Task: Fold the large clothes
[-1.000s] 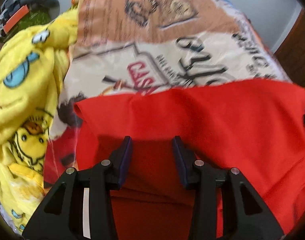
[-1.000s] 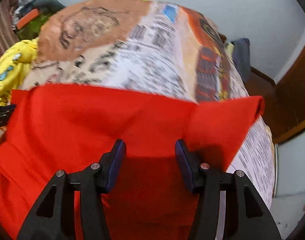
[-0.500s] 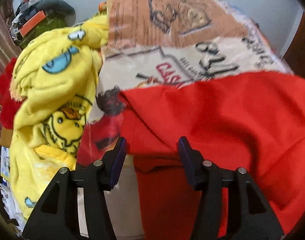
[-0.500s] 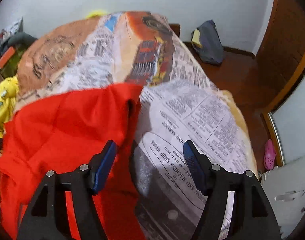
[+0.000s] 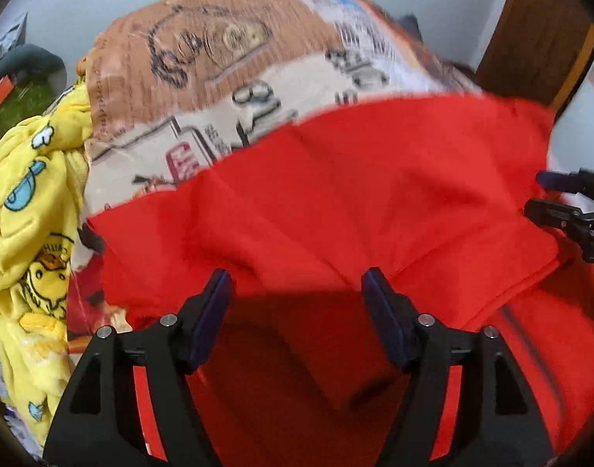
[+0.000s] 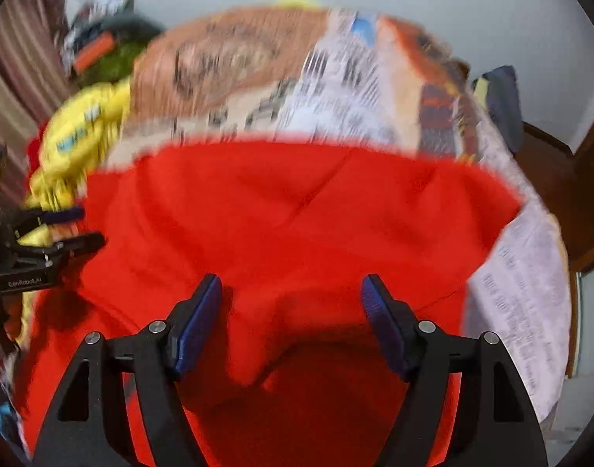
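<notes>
Both claws are standing wide with nothing pinched between their pads: the left claw (image 5: 295, 292) and the right claw (image 6: 291, 297) have each just been opening, and the red garment (image 5: 355, 202) is lying loose beneath them rather than hanging from either one. A second ago the cloth's edge was running between narrower jaws in both views; now it is spreading across the bed's printed cover (image 5: 219, 78), its far edge folded over into a doubled layer, with creases running slantwise through the middle. In the left wrist view the right claw is showing at the right edge, just beside the garment's corner; in the right wrist view the left claw (image 6: 69, 227) is sitting at the garment's left side. The yellow cartoon blanket (image 5: 28, 202) is bunching along the garment's left edge, touching it. Judging by the release, one fold is looking laid down, and the hands are seeming free to reach for a fresh edge for the next fold.
</notes>
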Tool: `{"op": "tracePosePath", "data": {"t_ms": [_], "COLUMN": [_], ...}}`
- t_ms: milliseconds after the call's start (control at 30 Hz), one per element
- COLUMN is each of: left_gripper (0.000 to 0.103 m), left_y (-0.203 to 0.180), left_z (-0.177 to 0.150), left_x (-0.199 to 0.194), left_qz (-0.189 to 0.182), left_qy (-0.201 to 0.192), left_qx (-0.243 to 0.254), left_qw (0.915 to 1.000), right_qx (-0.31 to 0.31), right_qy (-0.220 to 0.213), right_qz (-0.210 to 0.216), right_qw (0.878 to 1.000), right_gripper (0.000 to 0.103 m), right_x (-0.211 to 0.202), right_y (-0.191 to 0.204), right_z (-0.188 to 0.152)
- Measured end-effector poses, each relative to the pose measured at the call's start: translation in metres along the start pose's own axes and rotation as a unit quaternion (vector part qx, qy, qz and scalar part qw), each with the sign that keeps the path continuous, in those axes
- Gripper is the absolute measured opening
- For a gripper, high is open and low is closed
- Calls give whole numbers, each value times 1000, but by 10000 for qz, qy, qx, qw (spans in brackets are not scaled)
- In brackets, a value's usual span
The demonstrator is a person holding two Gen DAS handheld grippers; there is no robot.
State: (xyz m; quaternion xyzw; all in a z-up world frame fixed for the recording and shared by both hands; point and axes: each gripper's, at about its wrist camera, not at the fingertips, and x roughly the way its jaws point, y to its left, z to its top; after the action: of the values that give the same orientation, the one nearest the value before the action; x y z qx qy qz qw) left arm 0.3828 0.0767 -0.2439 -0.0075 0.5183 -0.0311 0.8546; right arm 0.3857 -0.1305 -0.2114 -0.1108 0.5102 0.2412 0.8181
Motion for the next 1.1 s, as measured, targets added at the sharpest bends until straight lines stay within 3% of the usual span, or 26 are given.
{"op": "tracePosePath", "data": {"t_ms": [100, 233, 433, 600, 733, 967, 1100], "left_gripper": [88, 89, 89, 89, 89, 89, 89], "left_y": [3, 7, 28, 58, 90, 122, 120], "left_z": [-14, -37, -66, -90, -111, -152, -177], "left_x": [-2, -14, -31, -47, -71, -101, -98], "left_qz": [-15, -34, -111, 116, 523, 310, -261], "left_qy": [-23, -1, 212, 295, 249, 354, 607], "left_qx": [-111, -36, -401, -837, -1203, -1653, -1908], "left_qw": [9999, 10000, 9989, 9960, 9910, 9851, 9794], "right_qx": [220, 623, 855, 962, 972, 946, 960], "right_qy": [11, 84, 163, 50, -120, -231, -55], "right_qz": [154, 341, 83, -171, -404, -635, -569], "right_qw": [9996, 9974, 9962, 9952, 9944, 9932, 9937], "right_gripper": [76, 78, 78, 78, 78, 78, 78], "right_x": [-7, -21, -37, -65, -89, -115, -110], "right_y": [-12, -33, -45, -55, -61, -67, -68], "right_z": [-13, -26, -53, -70, -82, -107, -125]}}
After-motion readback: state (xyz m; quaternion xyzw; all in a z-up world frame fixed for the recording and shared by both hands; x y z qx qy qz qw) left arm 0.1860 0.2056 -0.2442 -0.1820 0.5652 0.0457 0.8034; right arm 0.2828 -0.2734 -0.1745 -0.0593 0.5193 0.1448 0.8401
